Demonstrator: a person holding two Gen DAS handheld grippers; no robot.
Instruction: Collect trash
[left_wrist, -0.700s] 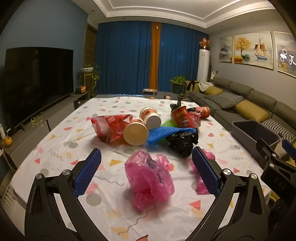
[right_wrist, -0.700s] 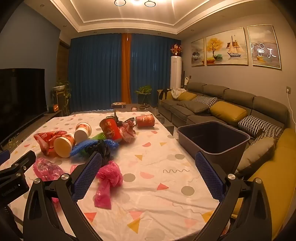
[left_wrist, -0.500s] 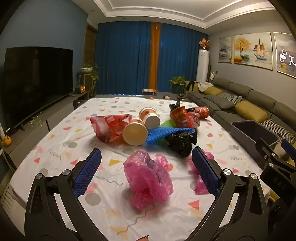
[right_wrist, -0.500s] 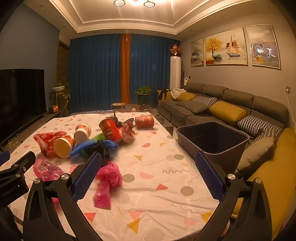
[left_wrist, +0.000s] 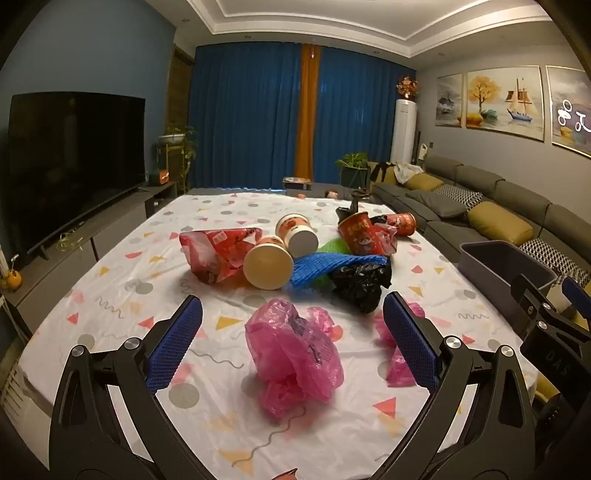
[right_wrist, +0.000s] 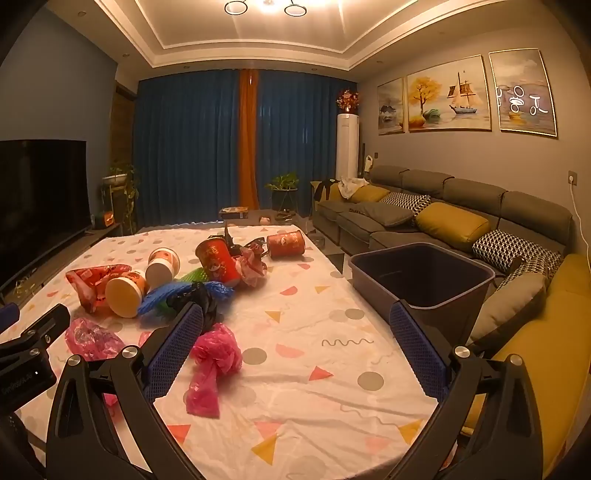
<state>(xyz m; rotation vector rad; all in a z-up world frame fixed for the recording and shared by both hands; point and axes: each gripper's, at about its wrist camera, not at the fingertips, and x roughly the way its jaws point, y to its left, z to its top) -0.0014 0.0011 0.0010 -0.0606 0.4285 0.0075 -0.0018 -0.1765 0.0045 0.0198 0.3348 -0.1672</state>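
Sitting between the wide-open fingers of the left gripper (left_wrist: 291, 325) is a crumpled pink bag (left_wrist: 293, 356) on the table (left_wrist: 110, 295). The gripper holds nothing yet. The bag looks very light and soft, so it should squash flat when squeezed. It may be a bit slippery, so I think the fat middle bunch is the best place to pinch. It is a round lump with no clear long side.

The right gripper (right_wrist: 295, 336) is wide open and empty too. A second pink bag (right_wrist: 214, 365) lies just beside its left finger. That bag is long and points toward the camera. The gray bin (right_wrist: 424, 273) waits beside the table.
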